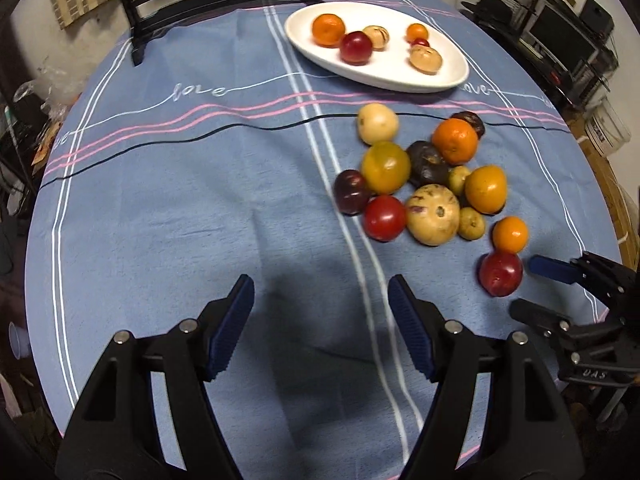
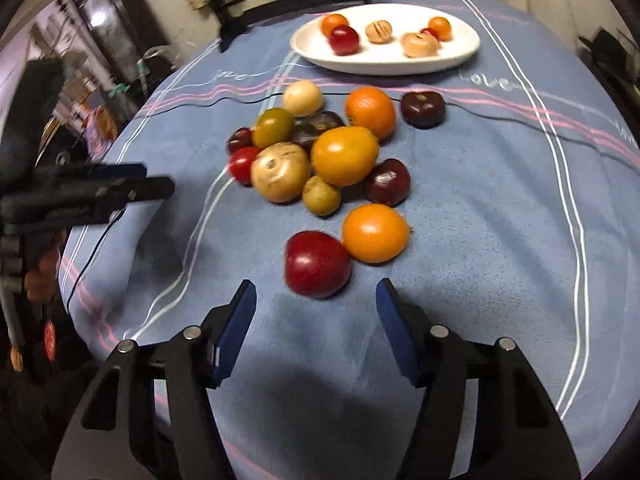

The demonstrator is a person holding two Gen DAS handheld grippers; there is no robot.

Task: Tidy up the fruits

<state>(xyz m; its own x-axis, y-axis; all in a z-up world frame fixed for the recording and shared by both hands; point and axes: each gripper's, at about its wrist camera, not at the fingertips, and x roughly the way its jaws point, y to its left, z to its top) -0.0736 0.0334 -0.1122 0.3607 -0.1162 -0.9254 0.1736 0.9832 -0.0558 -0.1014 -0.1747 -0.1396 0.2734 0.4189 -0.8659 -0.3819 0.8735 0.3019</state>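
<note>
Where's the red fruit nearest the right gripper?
Right wrist view: the red fruit lies on the tablecloth just ahead of the open right gripper, touching an orange fruit.

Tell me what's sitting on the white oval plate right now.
On the white oval plate sit six fruits: two oranges, a red plum, two tan striped fruits, and a small red fruit mostly hidden behind one of them.
</note>
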